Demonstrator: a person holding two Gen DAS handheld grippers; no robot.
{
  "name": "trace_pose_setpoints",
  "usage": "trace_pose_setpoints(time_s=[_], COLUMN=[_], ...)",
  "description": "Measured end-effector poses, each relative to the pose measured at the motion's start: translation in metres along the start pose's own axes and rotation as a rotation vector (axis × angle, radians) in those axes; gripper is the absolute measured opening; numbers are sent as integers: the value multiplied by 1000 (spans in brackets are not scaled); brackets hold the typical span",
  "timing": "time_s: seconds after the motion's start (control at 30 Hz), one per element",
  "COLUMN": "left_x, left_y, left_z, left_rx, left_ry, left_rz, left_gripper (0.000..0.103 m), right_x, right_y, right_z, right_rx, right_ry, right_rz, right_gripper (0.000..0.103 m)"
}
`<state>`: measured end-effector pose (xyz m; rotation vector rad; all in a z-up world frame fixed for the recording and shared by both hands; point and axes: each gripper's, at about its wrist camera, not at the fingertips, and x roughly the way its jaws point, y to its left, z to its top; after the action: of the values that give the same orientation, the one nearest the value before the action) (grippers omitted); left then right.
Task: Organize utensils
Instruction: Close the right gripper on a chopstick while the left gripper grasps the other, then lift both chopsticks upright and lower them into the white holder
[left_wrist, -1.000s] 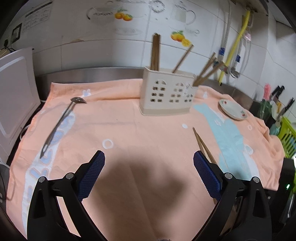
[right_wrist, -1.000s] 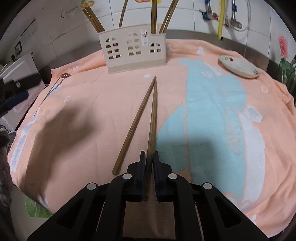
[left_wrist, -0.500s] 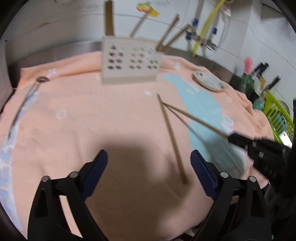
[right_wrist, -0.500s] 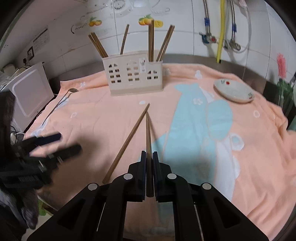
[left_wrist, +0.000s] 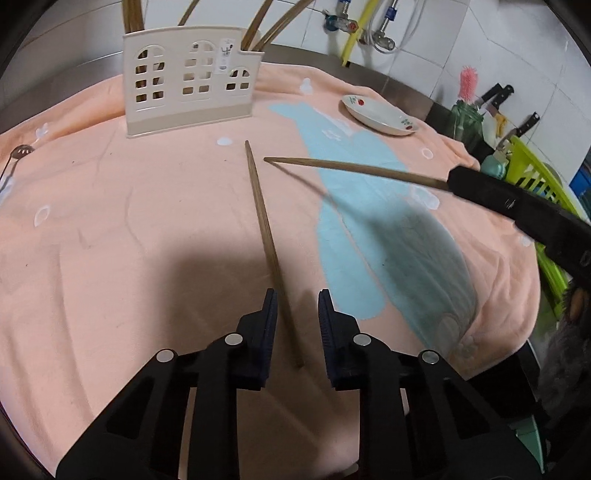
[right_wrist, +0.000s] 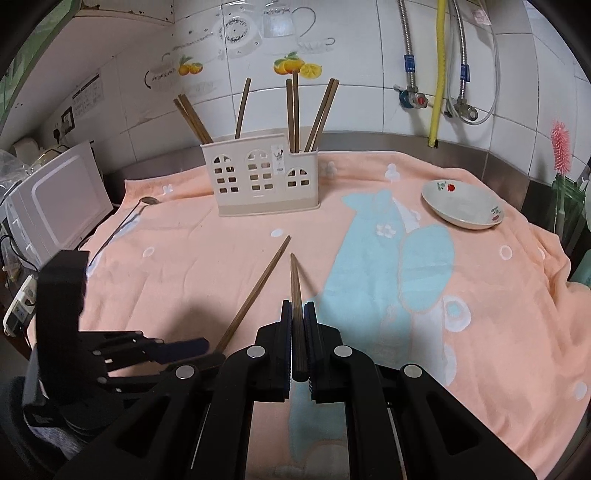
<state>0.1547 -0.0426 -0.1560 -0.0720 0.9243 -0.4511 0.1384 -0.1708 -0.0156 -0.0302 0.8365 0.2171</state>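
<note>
A brown chopstick (left_wrist: 264, 229) lies on the peach towel (left_wrist: 129, 221), and its near end runs between the jaws of my left gripper (left_wrist: 297, 306). Those jaws are closing, and small gaps still show on both sides of the stick. My right gripper (right_wrist: 297, 306) is shut on a second chopstick (right_wrist: 294, 280), held above the towel with its tip pointing at the holder. In the left wrist view that stick (left_wrist: 354, 170) comes in from the right. The cream utensil holder (right_wrist: 258, 184) stands at the back with several chopsticks upright in it.
A metal slotted spoon (right_wrist: 125, 221) lies at the towel's left edge. A white dish (right_wrist: 461, 206) sits back right. A white microwave (right_wrist: 55, 206) stands off the left side. A green rack (left_wrist: 535, 177) and knives (left_wrist: 495, 96) are on the right.
My left gripper swung right and down over the lying chopstick, and its jaws narrowed from wide apart. My right gripper lifted its chopstick off the towel.
</note>
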Motion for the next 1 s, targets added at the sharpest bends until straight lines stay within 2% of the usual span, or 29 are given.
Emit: trace_pose_setpoints(time_s=[0.1, 0.23, 0.43, 0.57, 0.73, 1.0], left_x=[6, 12, 15, 9, -15, -59], left_y=[2, 2, -2, -2, -2, 4], left_z=[4, 6, 5, 9, 20, 46], left_rx=[-20, -29, 2, 4, 39, 45], left_ry=[8, 23, 29, 23, -25, -158], left_rz=[12, 40, 110, 106, 120, 102], left_gripper=[22, 16, 9, 8, 6, 6], right_x=[-1, 0, 2, 0, -2, -5], right_y=[-1, -3, -5, -6, -6, -5], right_z=[3, 5, 8, 12, 22, 44], right_rx=[-9, -20, -20, -27, -46, -69], right_ry=[-7, -5, 0, -3, -12, -31], right_rz=[3, 7, 15, 16, 16, 34], right_gripper=[7, 7, 7, 7, 7, 7])
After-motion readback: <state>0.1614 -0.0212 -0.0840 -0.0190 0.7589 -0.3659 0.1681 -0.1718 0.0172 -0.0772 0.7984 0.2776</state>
